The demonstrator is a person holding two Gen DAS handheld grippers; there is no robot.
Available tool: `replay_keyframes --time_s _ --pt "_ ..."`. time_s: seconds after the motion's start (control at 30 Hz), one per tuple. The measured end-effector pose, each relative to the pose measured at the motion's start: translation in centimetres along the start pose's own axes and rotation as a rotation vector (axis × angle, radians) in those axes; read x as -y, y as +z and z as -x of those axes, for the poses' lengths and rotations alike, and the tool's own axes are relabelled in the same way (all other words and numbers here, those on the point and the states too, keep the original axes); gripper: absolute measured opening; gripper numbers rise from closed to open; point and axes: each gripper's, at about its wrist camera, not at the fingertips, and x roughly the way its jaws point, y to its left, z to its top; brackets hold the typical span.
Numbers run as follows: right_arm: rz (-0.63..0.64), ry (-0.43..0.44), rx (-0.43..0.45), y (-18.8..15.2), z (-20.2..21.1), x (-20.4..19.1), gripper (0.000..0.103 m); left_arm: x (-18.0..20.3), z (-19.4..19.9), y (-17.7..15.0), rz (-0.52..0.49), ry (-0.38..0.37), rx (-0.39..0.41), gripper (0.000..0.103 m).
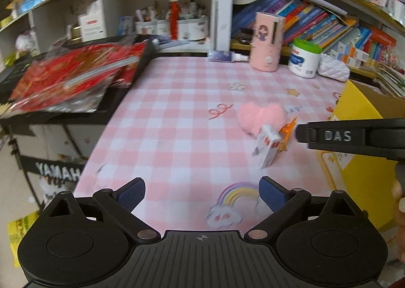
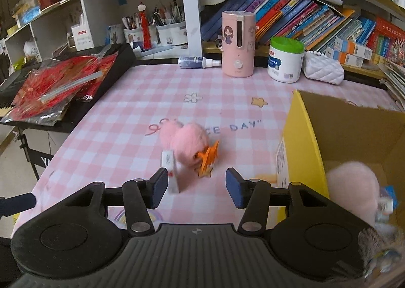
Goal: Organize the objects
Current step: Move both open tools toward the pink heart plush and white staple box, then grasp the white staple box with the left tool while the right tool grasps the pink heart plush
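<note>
Left gripper (image 1: pixel 202 195) hovering spread, empty, over near tablecloth (image 1: pixel 162 120) | right gripper (image 2: pixel 196 188) hovering spread, empty | small white box (image 2: pixel 170 171) standing just beyond its left finger | orange clip (image 2: pixel 208 160) touching pink fluffy heart (image 2: pixel 186 142) mid-table | yellow cardboard box (image 2: pixel 301 136) sitting right | pink humidifier (image 2: pixel 237 43) standing far.

left wrist: low, forward | right wrist: likewise | shared: checked tabletop (image 1: pixel 177 123) (image 2: pixel 126 120)

Left gripper (image 1: pixel 201 195) fingers spread, right gripper (image 2: pixel 197 188) likewise
</note>
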Motion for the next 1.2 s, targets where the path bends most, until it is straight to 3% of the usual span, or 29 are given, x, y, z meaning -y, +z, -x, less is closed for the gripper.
replay_keyframes --time_s 0.23,0.43,0.63,0.67,0.77,0.9,1.07,1.2 --pt "-0.003 0.009 0.011 2.2 -1.6 1.0 0.049 3.0 -3.6 1.7 -0.08 -0.08 -0.009 0.084" --pt "-0.012 0.001 0.025 3.6 -2.4 1.8 0.05 5.1 -6.6 2.4 -0.108 -0.122 -0.02 0.065" --pt "-0.024 -0.009 0.013 4.5 -3.5 2.4 0.054 5.4 -8.6 2.9 -0.088 -0.127 -0.032 0.034" --pt "-0.024 -0.006 0.009 4.6 -3.7 2.5 0.055 5.3 -8.7 2.9 -0.091 -0.133 -0.03 0.023" --pt "-0.02 0.009 -0.01 4.9 -4.5 2.4 0.058 5.0 -8.8 2.8 -0.101 -0.152 -0.032 0.013" --pt "-0.003 0.044 -0.041 5.0 -5.8 1.9 0.067 3.8 -8.5 2.7 -0.074 -0.14 -0.046 0.013" --pt "0.036 0.067 -0.085 5.2 -8.1 0.5 0.07 0.6 -7.6 2.9 0.033 -0.09 -0.052 0.013" --pt "0.123 0.079 -0.147 4.9 -10.4 -0.8 0.078 -2.0 -6.7 3.0 0.126 -0.049 -0.043 0.013"
